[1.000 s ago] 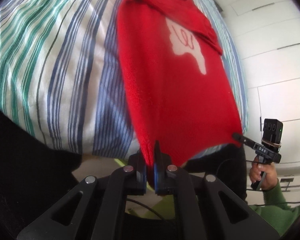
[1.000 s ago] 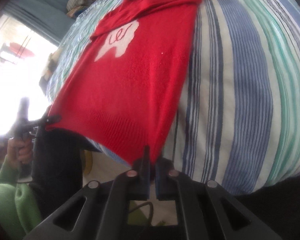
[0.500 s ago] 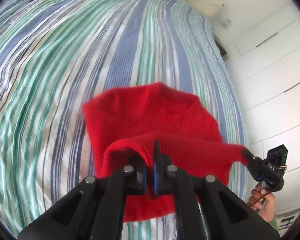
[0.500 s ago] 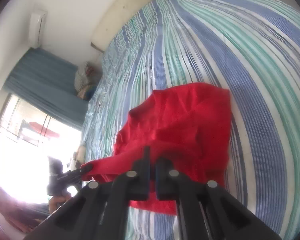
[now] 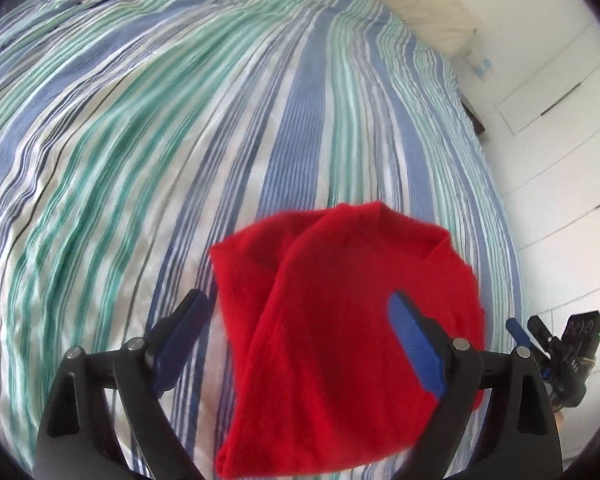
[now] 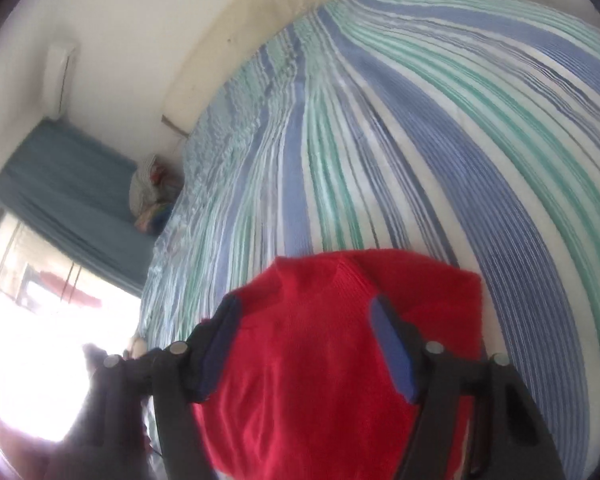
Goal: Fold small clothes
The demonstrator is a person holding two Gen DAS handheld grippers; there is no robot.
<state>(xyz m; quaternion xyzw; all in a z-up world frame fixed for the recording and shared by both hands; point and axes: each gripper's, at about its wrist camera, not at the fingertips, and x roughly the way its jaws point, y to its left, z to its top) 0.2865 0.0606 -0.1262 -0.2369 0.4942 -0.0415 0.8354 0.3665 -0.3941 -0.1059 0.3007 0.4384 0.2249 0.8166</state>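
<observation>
Tilting downward, both grippers' jaws opening above red sweater [image 5: 340, 320]

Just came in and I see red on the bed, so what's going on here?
A person with a two-finger tool in each hand is folding a small red sweater on the striped bed cover. The sweater lies doubled over on the cover. The left tool and the right tool are both opening above it, pads clear of the cloth, so neither grips it now.
</observation>
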